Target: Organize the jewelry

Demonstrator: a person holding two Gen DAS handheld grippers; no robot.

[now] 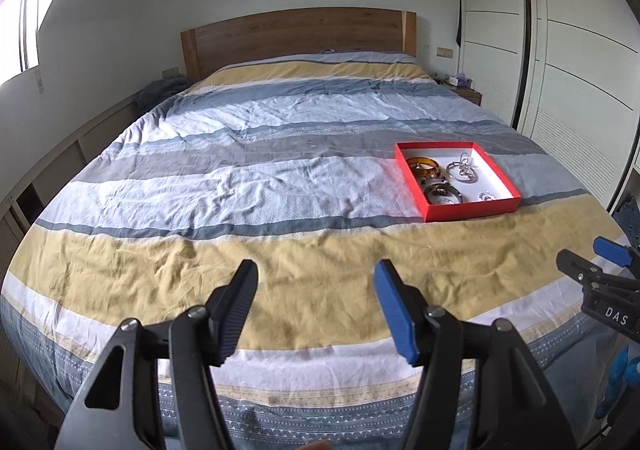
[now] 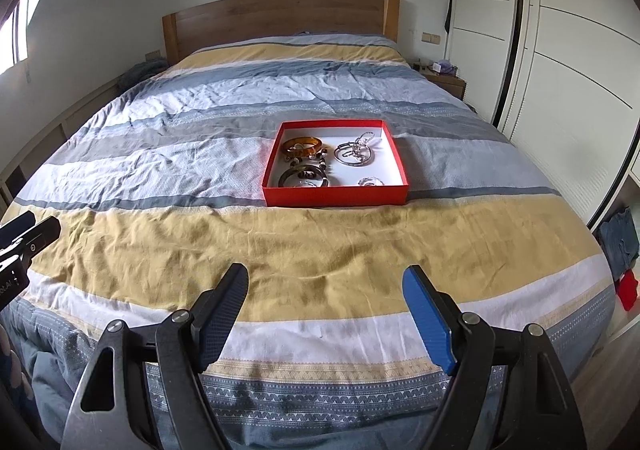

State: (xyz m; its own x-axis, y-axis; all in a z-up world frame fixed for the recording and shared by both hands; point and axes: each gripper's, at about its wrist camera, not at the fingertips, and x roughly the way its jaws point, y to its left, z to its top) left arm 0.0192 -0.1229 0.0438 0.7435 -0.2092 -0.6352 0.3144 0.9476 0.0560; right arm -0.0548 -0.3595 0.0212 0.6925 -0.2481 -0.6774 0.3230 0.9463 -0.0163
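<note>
While both the left gripper (image 1: 316, 278) and right gripper (image 2: 326, 286) hung wide apart and empty at lower frame, task looked unstarted; next move probably needed reaching the red tray (image 2: 335, 197) at centre.

I saw the bed (image 2: 320, 250) under a striped duvet (image 2: 168, 178); a red box (image 2: 335, 197) lay on it, well short of the headboard (image 2: 280, 16).

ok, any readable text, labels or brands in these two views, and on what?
"DAS": white letters on the right gripper body, at the left wrist view's right edge; cut off there.
Left gripper body, right wrist view: white marking, too cropped to read.
Red tray, bedspread: none.
</note>
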